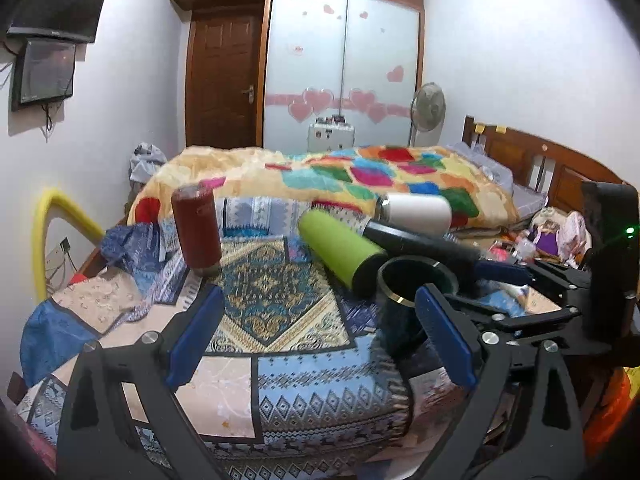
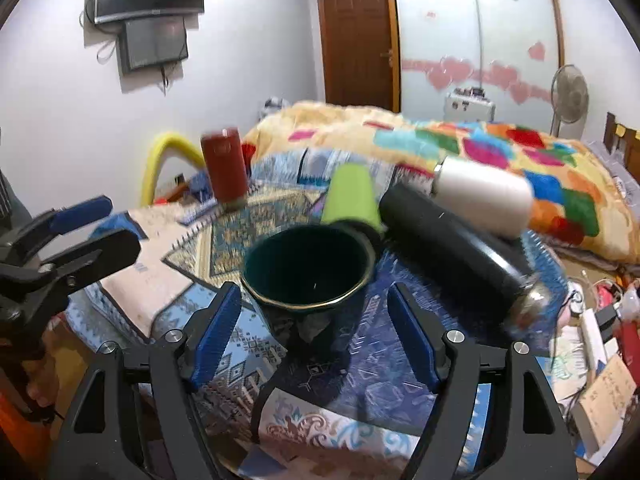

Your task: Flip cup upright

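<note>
Right wrist view: the dark green cup (image 2: 308, 276) stands mouth-up on the patterned bed cover (image 2: 224, 236), between the spread fingers of the right gripper (image 2: 316, 332), untouched. Crowding behind lie a lime tumbler (image 2: 352, 196), black flask (image 2: 452, 256) and white bottle (image 2: 484, 196); a red tumbler (image 2: 224, 168) stands apart. The left gripper (image 1: 316, 336) gapes empty. No lettering is legible.

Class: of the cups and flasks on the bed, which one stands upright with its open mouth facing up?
The dark mug. The red flask also stands, but shows no open mouth; the green, black and white ones lie on their sides.
</note>
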`<state>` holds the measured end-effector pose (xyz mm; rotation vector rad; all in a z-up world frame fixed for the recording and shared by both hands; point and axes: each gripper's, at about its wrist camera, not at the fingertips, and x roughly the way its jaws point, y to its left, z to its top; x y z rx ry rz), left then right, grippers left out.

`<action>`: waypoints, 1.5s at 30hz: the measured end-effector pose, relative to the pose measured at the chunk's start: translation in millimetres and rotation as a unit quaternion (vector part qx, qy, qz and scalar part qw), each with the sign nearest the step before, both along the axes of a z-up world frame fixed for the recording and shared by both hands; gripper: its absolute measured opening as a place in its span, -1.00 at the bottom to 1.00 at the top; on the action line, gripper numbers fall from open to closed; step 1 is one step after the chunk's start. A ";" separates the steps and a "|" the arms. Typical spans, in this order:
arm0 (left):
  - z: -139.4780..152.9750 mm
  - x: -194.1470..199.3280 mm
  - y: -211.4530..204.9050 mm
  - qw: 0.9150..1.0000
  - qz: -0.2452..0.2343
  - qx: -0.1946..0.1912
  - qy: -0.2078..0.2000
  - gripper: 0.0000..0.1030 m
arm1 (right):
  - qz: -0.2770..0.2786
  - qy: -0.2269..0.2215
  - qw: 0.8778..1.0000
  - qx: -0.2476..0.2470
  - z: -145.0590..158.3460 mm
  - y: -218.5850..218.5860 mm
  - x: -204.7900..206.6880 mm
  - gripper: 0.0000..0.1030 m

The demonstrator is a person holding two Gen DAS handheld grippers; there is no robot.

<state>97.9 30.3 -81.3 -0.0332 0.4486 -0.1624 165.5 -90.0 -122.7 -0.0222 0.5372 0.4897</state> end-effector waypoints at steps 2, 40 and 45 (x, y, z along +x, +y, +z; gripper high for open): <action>11.4 -10.6 -3.4 1.000 0.002 0.000 -0.019 0.89 | -0.010 -0.025 1.000 0.007 14.5 -8.9 -12.6 0.54; 81.4 -125.2 -35.6 0.983 0.062 0.013 -0.171 1.00 | -0.092 -0.196 0.973 0.076 85.0 -51.0 -132.0 1.00; 81.1 -125.1 -35.8 0.983 0.062 0.014 -0.170 1.00 | -0.092 -0.196 0.973 0.076 85.0 -51.5 -132.4 1.00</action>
